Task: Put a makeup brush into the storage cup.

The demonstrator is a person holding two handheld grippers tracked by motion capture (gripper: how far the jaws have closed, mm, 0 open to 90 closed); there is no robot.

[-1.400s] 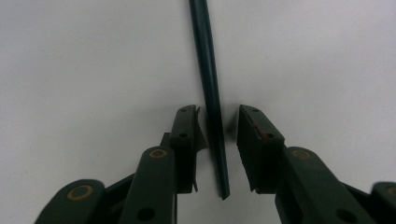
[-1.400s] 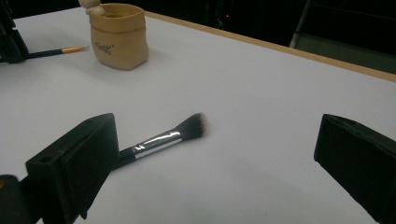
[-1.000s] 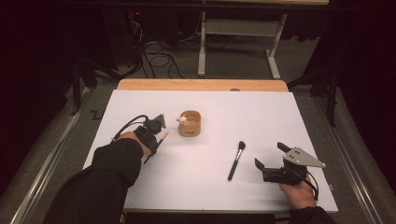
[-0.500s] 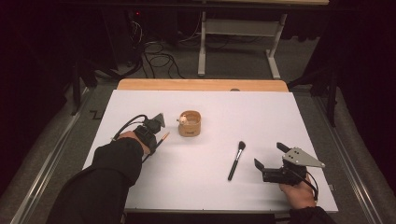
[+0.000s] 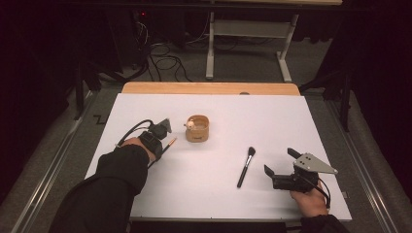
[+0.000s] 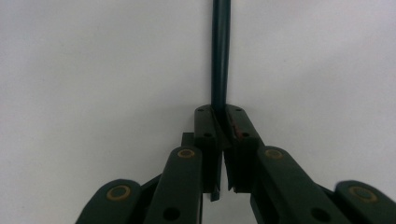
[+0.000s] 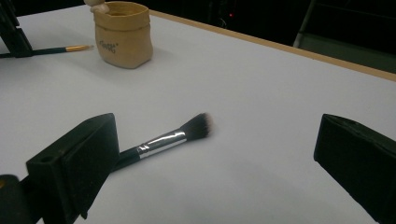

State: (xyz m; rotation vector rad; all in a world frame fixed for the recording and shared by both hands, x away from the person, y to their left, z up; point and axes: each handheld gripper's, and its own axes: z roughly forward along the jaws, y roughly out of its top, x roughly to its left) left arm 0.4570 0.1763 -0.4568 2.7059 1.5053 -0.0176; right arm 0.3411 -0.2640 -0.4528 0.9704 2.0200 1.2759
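— On the tabletop [image 5: 145, 104] our left tongs [image 5: 165, 141] pinch a thin dark brush [image 6: 219, 51] by its handle, tip lying just beside the tan pot [image 5: 197, 128]. Where are we at risk?

— At that pinch: we judge so slim a handle could swivel or slide out if we lift fast, and its tip might nudge the pot

— And our right tongs [image 5: 278, 164]?

— Spread wide, holding nothing, with the makeup brush [image 5: 245, 166] flat on the tabletop near them. Closing off-centre could roll it away

— What can't we make out?

— The pale thing at the pot's rim; the lettering on its side is too small; our sleeve hides part of the left tongs
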